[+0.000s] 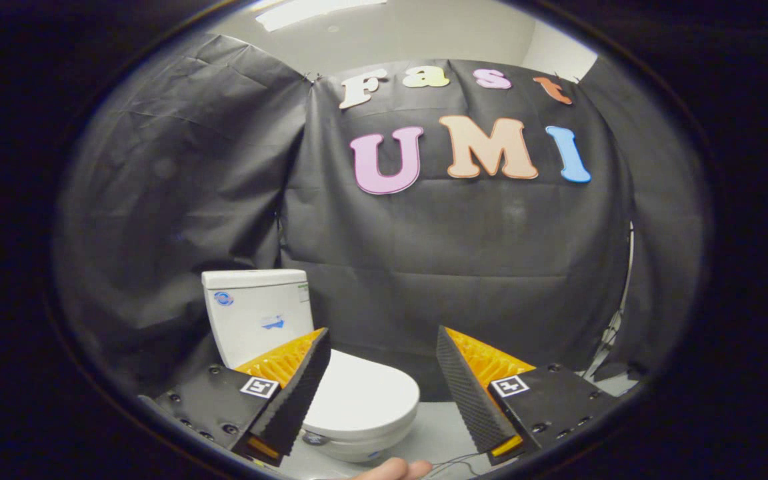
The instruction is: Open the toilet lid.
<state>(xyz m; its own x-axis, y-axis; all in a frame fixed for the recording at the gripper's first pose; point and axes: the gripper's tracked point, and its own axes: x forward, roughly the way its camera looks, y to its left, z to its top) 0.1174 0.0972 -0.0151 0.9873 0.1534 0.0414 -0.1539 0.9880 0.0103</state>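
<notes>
- Your toilet [271, 313] stands beyond the left finger, its tank against the black cloth wall [464, 267].
- The toilet lid [364, 397] lies shut, just ahead between the fingers.
- Your gripper [383, 360] is spread wide, holding nothing.
- A fingertip [394, 470] shows below.

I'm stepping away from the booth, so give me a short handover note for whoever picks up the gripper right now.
Gripper: open, holding nothing, fingers spread wide and raised above the floor.
Toilet: white, standing against the black cloth wall, below and just ahead of the fingers, partly behind the left one. Its lid is down flat and its cistern stands behind it.
A hand shows beneath the gripper.
Done: nothing yet; lid untouched.
Left: bring the fingers down to the lid's front edge and lift it up.
</notes>
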